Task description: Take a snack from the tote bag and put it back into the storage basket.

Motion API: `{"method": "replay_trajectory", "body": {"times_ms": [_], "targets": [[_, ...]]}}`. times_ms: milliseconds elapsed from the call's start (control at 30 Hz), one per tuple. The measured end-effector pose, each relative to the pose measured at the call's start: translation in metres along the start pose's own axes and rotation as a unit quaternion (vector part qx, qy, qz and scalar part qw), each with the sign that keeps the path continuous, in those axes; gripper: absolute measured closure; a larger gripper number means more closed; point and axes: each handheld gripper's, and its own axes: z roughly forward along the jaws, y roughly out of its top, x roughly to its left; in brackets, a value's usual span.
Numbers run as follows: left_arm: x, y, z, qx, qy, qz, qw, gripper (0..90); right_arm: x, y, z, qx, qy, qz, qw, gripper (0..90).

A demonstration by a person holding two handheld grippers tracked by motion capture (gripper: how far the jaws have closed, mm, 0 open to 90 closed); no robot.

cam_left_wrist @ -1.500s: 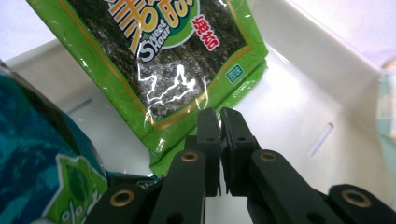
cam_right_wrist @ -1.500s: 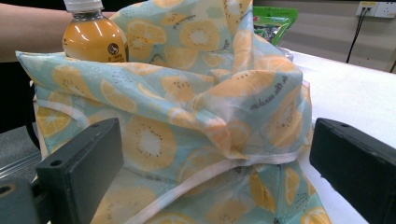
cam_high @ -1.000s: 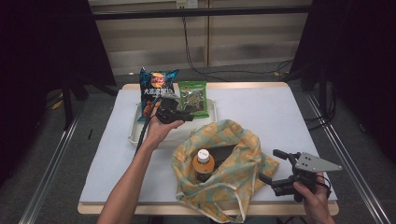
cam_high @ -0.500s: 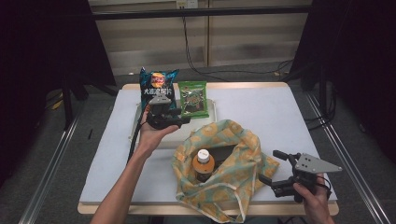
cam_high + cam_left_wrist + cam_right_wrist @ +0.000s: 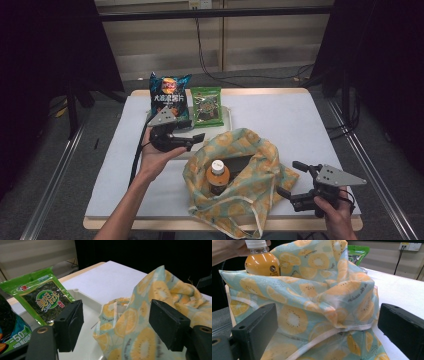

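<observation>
Right now we see the fruit-print bag [image 5: 240,175] lying open on the near middle of the table [image 5: 300,120], with an orange drink bottle [image 5: 218,175] standing inside it. Our left gripper [image 5: 192,130] hangs just left of the bag's far edge, its jaws having just been opening, nothing between them. Our right gripper [image 5: 292,179] sits at the bag's right corner, jaws apart. Farther off, a tray [image 5: 227,120] holds a green seaweed packet [image 5: 207,106] and a blue chip bag [image 5: 169,94].

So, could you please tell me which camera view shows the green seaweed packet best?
The left gripper view: the green seaweed packet is close, its front label readable, leaning at the white tray. The high view shows it whole but small, beside the blue chip bag. The right gripper view catches just its top edge behind the fruit-print bag.
</observation>
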Motion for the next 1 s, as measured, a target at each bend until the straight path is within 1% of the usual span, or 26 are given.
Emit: {"method": "replay_trajectory", "body": {"times_ms": [100, 133, 167, 233, 267, 367, 400, 433, 500, 533, 567, 600, 633, 667, 700, 767, 800, 833, 867, 900, 967, 1000], "targets": [[-0.006, 0.001, -0.008, -0.001, 0.005, 0.007, 1.0, 28.0, 0.003, 0.001, 0.0, 0.0, 0.002, 0.002, 1.0, 2.4], [-0.009, 0.001, -0.012, -0.007, 0.0, 0.001, 1.0, 28.5, 0.003, 0.001, 0.0, 0.002, 0.002, -0.001, 1.0, 2.4], [-0.011, 0.001, -0.014, -0.007, -0.002, 0.0, 1.0, 30.1, 0.004, 0.001, 0.0, 0.001, -0.001, -0.001, 1.0, 2.4], [-0.017, -0.001, -0.021, -0.016, -0.006, 0.003, 0.9998, 33.4, 0.004, 0.001, 0.0, -0.001, 0.0, 0.0, 1.0, 2.4], [-0.019, -0.002, -0.023, -0.019, -0.008, 0.002, 0.9998, 33.5, 0.004, 0.001, 0.0, -0.002, -0.002, 0.002, 1.0, 2.4], [-0.028, -0.004, -0.029, -0.015, -0.002, 0.011, 0.9998, 34.8, 0.002, 0.001, -0.001, 0.0, -0.001, 0.003, 1.0, 2.3], [-0.031, -0.004, -0.031, -0.017, -0.012, 0.009, 0.9997, 35.0, 0.002, 0.001, -0.001, 0.002, 0.0, 0.001, 1.0, 2.4], [-0.034, -0.004, -0.032, -0.02, -0.019, 0.009, 0.9996, 35.9, 0.002, 0.001, -0.001, -0.001, -0.004, 0.005, 1.0, 2.3], [-0.042, -0.004, -0.034, -0.026, -0.022, 0.012, 0.9994, 37.0, 0.001, 0.001, -0.003, 0.001, -0.005, 0.005, 1.0, 2.4], [-0.045, -0.004, -0.035, -0.029, -0.026, 0.014, 0.9991, 37.6, 0.001, 0.001, -0.003, -0.004, -0.012, 0.006, 0.9999, 2.3], [-0.048, -0.004, -0.035, -0.03, -0.03, 0.013, 0.999, 37.6, 0.001, 0.001, -0.003, -0.005, -0.011, 0.007, 0.9999, 2.3], [-0.052, -0.004, -0.036, -0.032, -0.033, 0.016, 0.9988, 37.7, 0.001, 0.001, -0.004, -0.005, -0.011, 0.008, 0.9999, 2.3], [-0.056, -0.004, -0.036, -0.035, -0.04, 0.018, 0.9984, 37.8, 0.002, 0.001, -0.004, -0.006, -0.008, 0.01, 0.9999, 2.3], [-0.058, -0.004, -0.036, -0.034, -0.046, 0.022, 0.9981, 38.9, 0.002, 0.001, -0.004, -0.006, -0.01, 0.007, 0.9999, 2.3], [-0.061, -0.004, -0.037, -0.035, -0.048, 0.021, 0.998, 39.1, 0.003, 0.0, -0.003, -0.005, -0.009, 0.008, 0.9999, 2.3], [-0.064, -0.005, -0.036, -0.029, -0.06, 0.023, 0.9975, 39.1, 0.002, 0.0, -0.004, -0.003, -0.007, 0.003, 1.0, 2.3], [-0.067, -0.005, -0.036, -0.027, -0.059, 0.022, 0.9977, 39.1, 0.002, 0.0, -0.004, -0.003, -0.008, 0.005, 0.9999, 2.3], [-0.069, -0.007, -0.035, -0.034, -0.066, 0.018, 0.9971, 39.1, 0.001, 0.0, -0.005, -0.007, -0.008, 0.005, 0.9999, 2.3], [-0.071, -0.008, -0.034, -0.034, -0.076, 0.015, 0.9964, 39.2, 0.001, 0.0, -0.006, -0.004, -0.007, 0.005, 1.0, 2.3], [-0.073, -0.008, -0.032, -0.031, -0.075, 0.019, 0.9965, 39.9, 0.001, -0.001, -0.007, -0.002, -0.004, 0.005, 1.0, 2.3], [-0.076, -0.009, -0.026, -0.021, -0.08, 0.025, 0.9963, 39.9, 0.002, -0.001, -0.007, -0.001, -0.003, 0.003, 1.0, 2.3], [-0.076, -0.009, -0.025, -0.021, -0.081, 0.026, 0.9961, 39.9, 0.002, -0.001, -0.006, -0.001, -0.006, 0.003, 1.0, 2.3]]}}
